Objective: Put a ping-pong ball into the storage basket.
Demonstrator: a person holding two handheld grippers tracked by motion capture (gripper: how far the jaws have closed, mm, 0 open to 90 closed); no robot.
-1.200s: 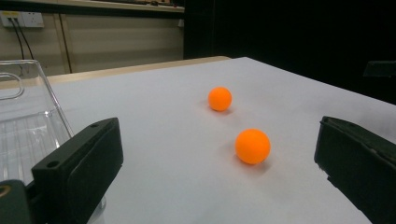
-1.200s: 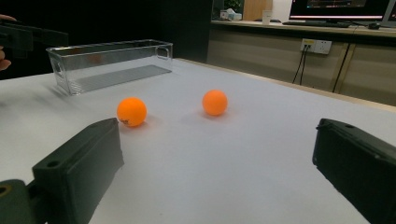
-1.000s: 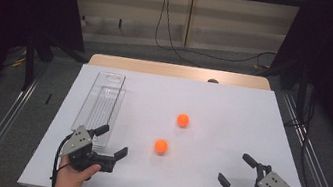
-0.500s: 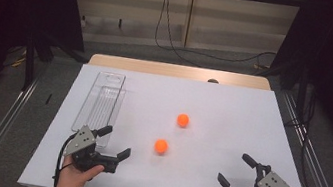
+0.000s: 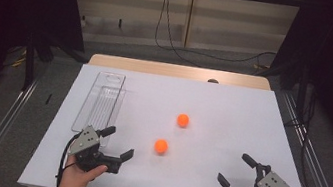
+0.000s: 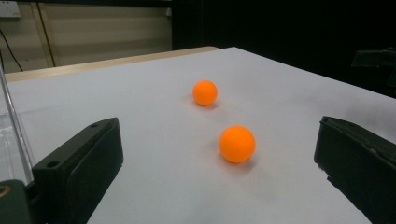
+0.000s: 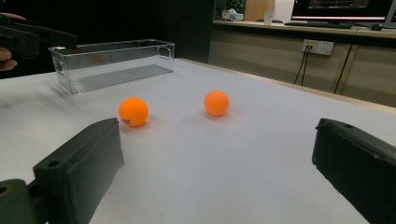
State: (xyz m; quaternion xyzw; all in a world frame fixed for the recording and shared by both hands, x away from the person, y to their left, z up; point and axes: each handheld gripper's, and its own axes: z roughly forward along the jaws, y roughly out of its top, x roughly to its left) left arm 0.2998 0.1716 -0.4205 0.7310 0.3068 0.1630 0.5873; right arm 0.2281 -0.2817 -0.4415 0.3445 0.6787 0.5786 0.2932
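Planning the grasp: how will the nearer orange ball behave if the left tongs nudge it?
The nearer orange ball is round on a flat white table, so it would probably roll away. It looks smooth and light, so it may slip from the open left tongs.

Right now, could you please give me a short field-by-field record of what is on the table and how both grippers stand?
surface: white table top
container: clear plastic rectangular bin, far left, nothing visible inside
near ball: round orange ball, right of the left gripper
far ball: second round orange ball, apart from the first
left gripper: black hand-held gripper, jaws open, holding nothing, just in front of the bin's near end
right gripper: black hand-held gripper, jaws open, holding nothing, near right corner
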